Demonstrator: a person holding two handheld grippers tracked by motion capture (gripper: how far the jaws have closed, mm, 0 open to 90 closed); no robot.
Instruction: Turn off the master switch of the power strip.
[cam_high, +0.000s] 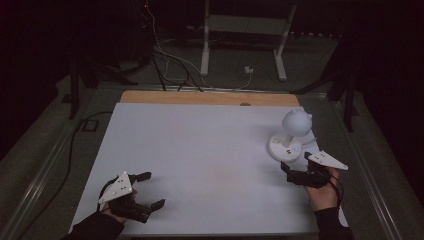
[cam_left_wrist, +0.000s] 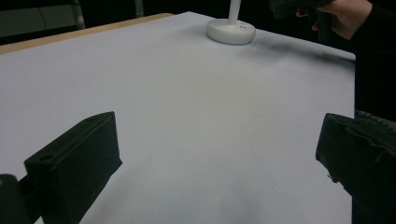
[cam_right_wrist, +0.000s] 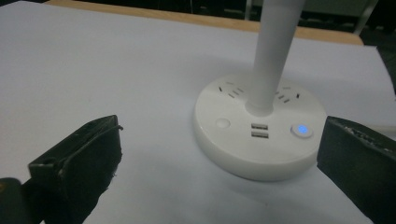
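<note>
The right claw (cam_high: 295, 169) stands wide open, holding nothing, its jaws spread on either side of the round base of a white desk lamp (cam_high: 286, 146) and just short of it. In the right gripper view the base (cam_right_wrist: 259, 125) sits between the two black jaws but apart from both; it carries a glowing blue button (cam_right_wrist: 302, 129), a plain white button (cam_right_wrist: 222, 123), two USB ports and socket slots, with the lamp's stem rising from its middle. The lamp stands upright at the right of the white surface (cam_high: 200, 165), towards the far side, its rounded head (cam_high: 296, 122) above the base.

The left claw (cam_high: 145, 192) is also wide open and empty, resting low at the near left corner of the surface, well apart from the lamp (cam_left_wrist: 231, 31).

As a judgement, the work on the lamp is barely begun: the right claw is lined up in front of the base, perhaps to press a button or take hold of it, but no contact is made yet. The closing in and the touch itself are all left to do

No containers are on the surface, so nothing is held in any
</note>
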